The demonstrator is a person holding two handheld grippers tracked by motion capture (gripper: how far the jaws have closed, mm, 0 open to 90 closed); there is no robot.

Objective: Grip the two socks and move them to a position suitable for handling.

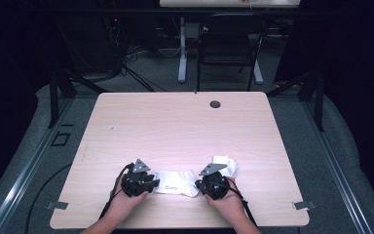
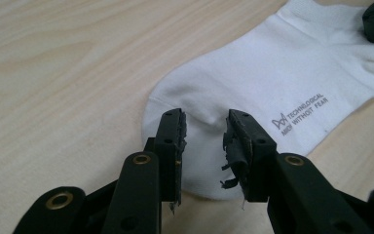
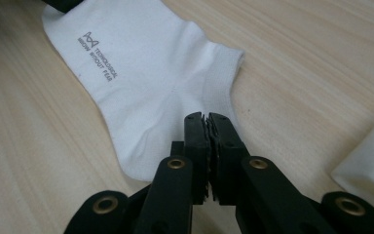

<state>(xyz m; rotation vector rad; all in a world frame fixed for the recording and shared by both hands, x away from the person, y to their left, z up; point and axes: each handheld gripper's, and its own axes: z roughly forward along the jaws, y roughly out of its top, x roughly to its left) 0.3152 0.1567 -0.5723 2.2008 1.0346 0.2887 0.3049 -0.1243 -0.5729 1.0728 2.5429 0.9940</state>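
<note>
A white ankle sock [image 1: 175, 181] with grey lettering lies flat near the table's front edge, between my two grippers. My left gripper [image 1: 152, 184] is at its toe end. In the left gripper view, the jaws of the left gripper [image 2: 204, 122] stand open around the rounded toe of the sock [image 2: 272, 83], and the pads are clear of the fabric. My right gripper [image 1: 198, 185] is at the other end. In the right gripper view, the right gripper [image 3: 207, 117] has its jaws pressed together, pinching the sock [image 3: 141, 83], and creases run toward them.
A second white sock [image 1: 225, 165] lies crumpled just right of the right gripper, and its edge shows as the second sock [image 3: 370, 170] in the right gripper view. The wooden table [image 1: 175, 122] has a cable hole [image 1: 215, 104] at the back. A black chair [image 1: 226, 44] stands beyond it.
</note>
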